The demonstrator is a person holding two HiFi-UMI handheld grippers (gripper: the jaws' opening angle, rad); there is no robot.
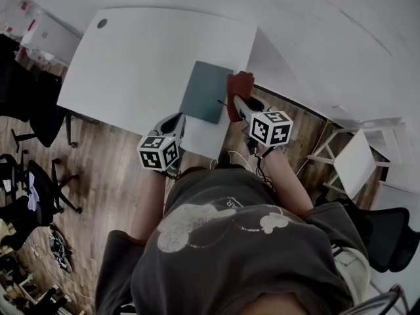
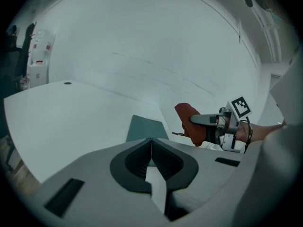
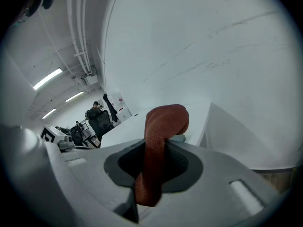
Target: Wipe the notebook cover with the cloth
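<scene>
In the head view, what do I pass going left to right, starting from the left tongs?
Left tongs → notebook → red cloth.

Dark teal notebook (image 1: 207,92); rust-red cloth (image 1: 239,87); white table (image 1: 131,58); brown wood-grain floor (image 1: 111,176); grey shirt (image 1: 216,268), pale print.

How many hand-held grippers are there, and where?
2. The left hand-held gripper, shut and empty, is near the notebook's near-left corner; the right hand-held gripper holds the red cloth by its right edge. No others visible.
</scene>
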